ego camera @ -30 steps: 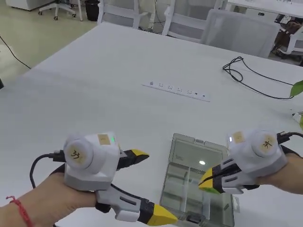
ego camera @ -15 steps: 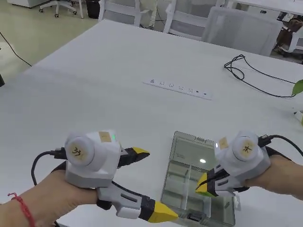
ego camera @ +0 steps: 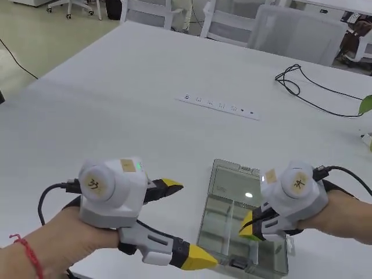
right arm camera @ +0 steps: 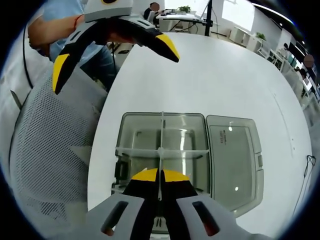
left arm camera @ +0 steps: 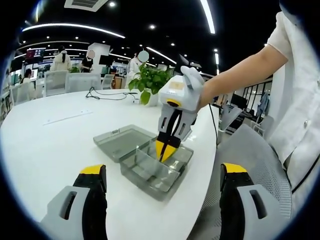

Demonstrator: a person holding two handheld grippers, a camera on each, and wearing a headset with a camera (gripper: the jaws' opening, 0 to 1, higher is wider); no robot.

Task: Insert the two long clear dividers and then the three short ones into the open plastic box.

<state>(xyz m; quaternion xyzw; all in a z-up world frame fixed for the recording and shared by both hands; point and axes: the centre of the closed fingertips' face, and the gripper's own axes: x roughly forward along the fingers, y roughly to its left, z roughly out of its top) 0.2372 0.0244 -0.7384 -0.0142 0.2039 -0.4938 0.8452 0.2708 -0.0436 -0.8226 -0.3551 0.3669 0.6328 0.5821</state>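
The clear plastic box [ego camera: 224, 247] lies open near the table's front edge, its lid [ego camera: 235, 183] folded flat on the far side. My right gripper [ego camera: 249, 224] hovers over the box's tray, shut on a thin clear divider [right arm camera: 161, 131] that stands on edge along the tray's middle. A second clear divider [right arm camera: 135, 150] crosses it inside the box [right arm camera: 132, 132]. My left gripper [ego camera: 186, 222] is held left of the box with its jaws wide open and nothing between them. In the left gripper view the right gripper [left arm camera: 166, 148] points down into the box [left arm camera: 150, 172].
A white power strip [ego camera: 220, 107] lies across the table's middle, and a black cable [ego camera: 308, 93] loops at the far right. White chairs [ego camera: 290, 35] stand behind the table. A green leaf [ego camera: 365, 107] pokes in at the right edge.
My right gripper has come down and to the left, from beside the box to just over its tray. The left gripper has held its place, still open.
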